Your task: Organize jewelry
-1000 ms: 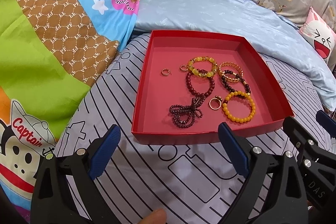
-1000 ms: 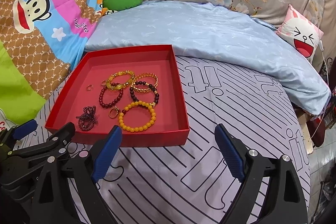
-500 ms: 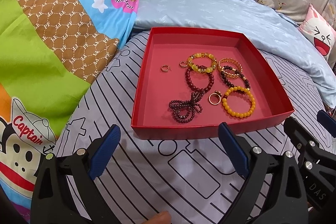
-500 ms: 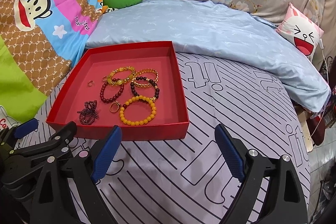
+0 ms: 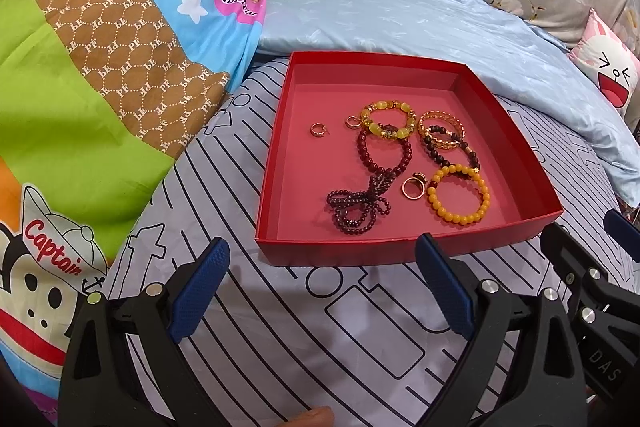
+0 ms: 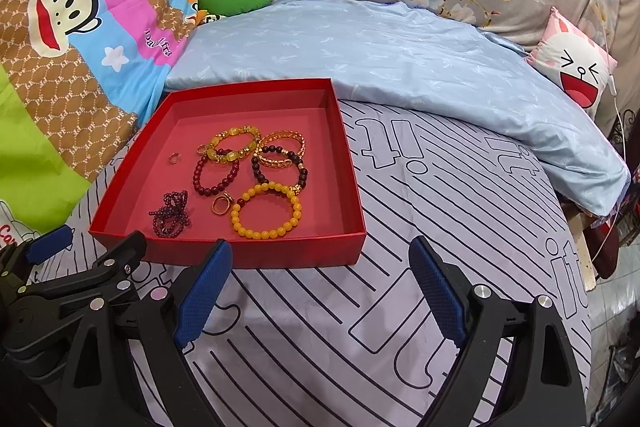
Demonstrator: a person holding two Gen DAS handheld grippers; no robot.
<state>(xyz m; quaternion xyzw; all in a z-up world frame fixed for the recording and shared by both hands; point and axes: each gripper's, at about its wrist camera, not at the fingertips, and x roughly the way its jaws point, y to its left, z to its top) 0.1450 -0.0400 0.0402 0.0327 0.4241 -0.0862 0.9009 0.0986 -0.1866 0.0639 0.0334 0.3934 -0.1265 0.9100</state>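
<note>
From the left wrist, the left gripper (image 5: 322, 285) hangs spread and empty over a striped sheet (image 5: 280, 327), its blue pads (image 5: 200, 285) finely knurled. Just beyond lies a shallow red cardboard tray (image 5: 288, 155) holding the jewelry: an orange bead bracelet (image 5: 458, 199), a dark looped bead strand (image 5: 356, 209), a gold ring (image 5: 412, 186) and a small hoop (image 5: 318, 129) lying apart. The tray sits slightly higher in view than a second ago. A fingertip (image 5: 314, 417) shows at the bottom edge. From the right wrist, the right gripper (image 6: 320, 285) is likewise spread and empty; only here does the sheet's right side and a bunny cushion (image 6: 576, 71) show fully.
</note>
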